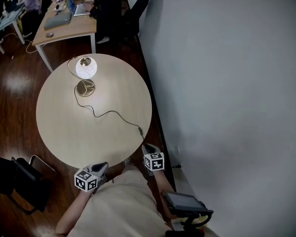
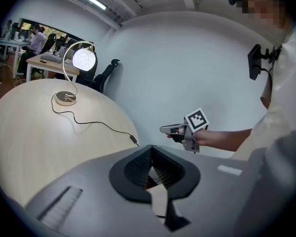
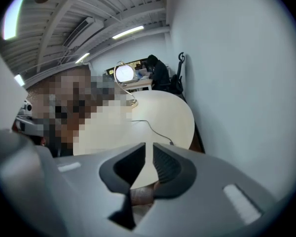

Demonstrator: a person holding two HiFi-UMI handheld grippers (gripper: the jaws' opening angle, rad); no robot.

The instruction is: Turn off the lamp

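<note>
The lamp [image 1: 85, 69] is on. Its white globe glows at the far side of the round table [image 1: 59, 132], hung from a curved brass stem over a round base [image 1: 85, 88]. From that base a black cord [image 1: 108, 113] snakes across the top to the near right edge. There's a small dark block [image 1: 140, 130] on it, right at the rim. I take that for an inline switch, though it's too small to be sure. That would explain where the person stands: at the near edge, with the cord's end close by and the lamp itself well out of reach.

Now the right gripper [image 1: 148, 149] hovers near that block, tilted down toward the table. Its jaws are a narrow slit apart with nothing in them, and pale tabletop shows through the gap. The left gripper [image 1: 100, 169] sits by the near rim, jaws closed tip to tip and empty. It looks parked out of the way.

The tabletop is pale wood, bare apart from lamp and cord. Around it lies a dark glossy floor [image 1: 19, 83], with a plain white wall [image 1: 227, 83] close on the right and a black chair [image 1: 19, 181] at the near left. At the back is a desk [image 1: 64, 31] with laptops, where people sit working.
</note>
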